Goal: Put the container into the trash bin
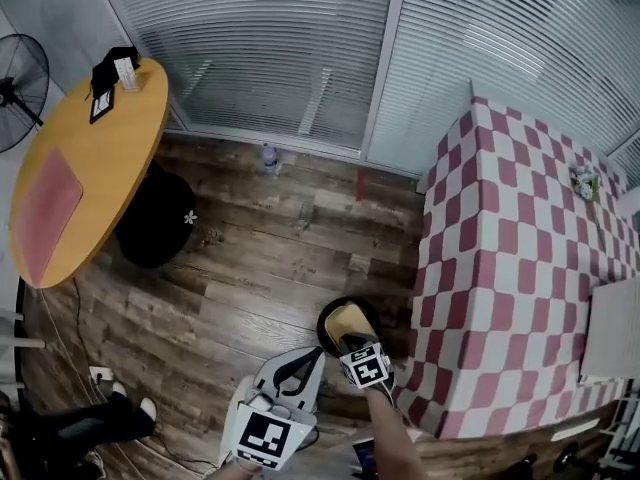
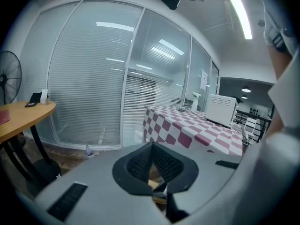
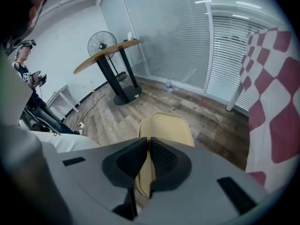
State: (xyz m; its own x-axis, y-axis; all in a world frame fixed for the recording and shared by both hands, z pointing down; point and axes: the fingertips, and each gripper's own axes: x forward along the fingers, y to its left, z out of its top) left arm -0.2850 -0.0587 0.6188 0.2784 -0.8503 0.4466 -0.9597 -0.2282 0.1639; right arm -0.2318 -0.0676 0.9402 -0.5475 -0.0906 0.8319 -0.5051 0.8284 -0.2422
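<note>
In the head view a tan, shallow container point(image 1: 345, 321) hangs right over a round black trash bin point(image 1: 324, 320) on the wooden floor, beside the checkered table. My right gripper point(image 1: 354, 338) is shut on the container's near rim and points steeply down. In the right gripper view the rim sits pinched between the pads point(image 3: 161, 158) of that gripper point(image 3: 148, 144), and the container point(image 3: 165, 128) spreads out beyond them. My left gripper point(image 1: 314, 356) hovers just left of the bin. Its tips meet in the left gripper view point(image 2: 152, 146), with nothing held.
A table with a red-and-white checkered cloth point(image 1: 520, 248) stands close on the right, with a white appliance point(image 1: 612, 330) on it. A round wooden table point(image 1: 90, 158), its black base point(image 1: 155, 218) and a fan point(image 1: 20, 88) are at the left. A water bottle point(image 1: 270, 158) stands by the glass wall. A person's legs point(image 1: 80, 428) show at lower left.
</note>
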